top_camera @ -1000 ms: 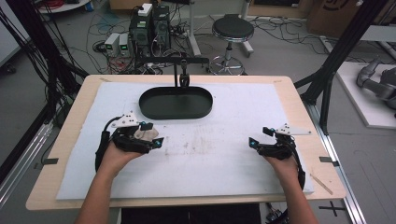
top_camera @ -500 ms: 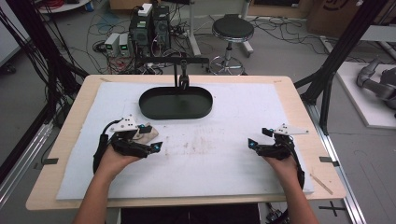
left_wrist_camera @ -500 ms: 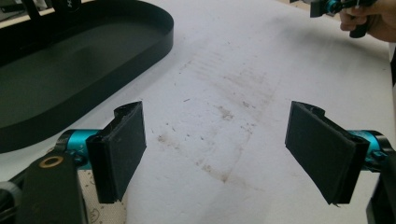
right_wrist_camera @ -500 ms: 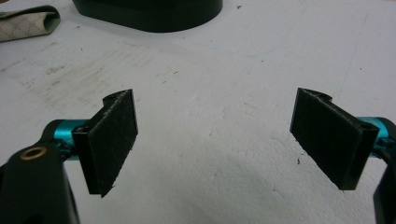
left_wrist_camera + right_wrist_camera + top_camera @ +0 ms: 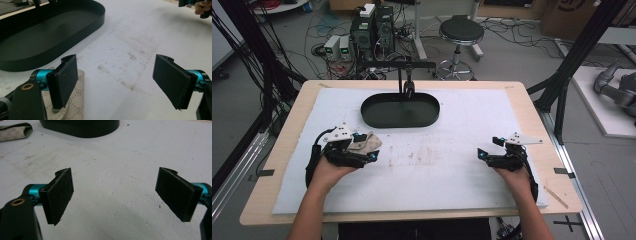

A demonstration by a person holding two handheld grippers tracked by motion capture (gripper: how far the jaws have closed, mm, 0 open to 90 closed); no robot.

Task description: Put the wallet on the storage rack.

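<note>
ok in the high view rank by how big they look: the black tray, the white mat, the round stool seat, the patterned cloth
1. white mat, largest by far
2. black tray
3. round stool seat, though it sits farther off, so its look understates it
4. patterned cloth, partly hidden by the left gripper

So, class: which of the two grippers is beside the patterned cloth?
The left gripper: the beige cloth lies by its jaws, while the right gripper hovers over bare mat.

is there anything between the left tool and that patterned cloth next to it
Nothing visible. The left tool is open, and the patterned cloth lies on the white mat right under its left jaw, with bare mat between the jaws.
</note>
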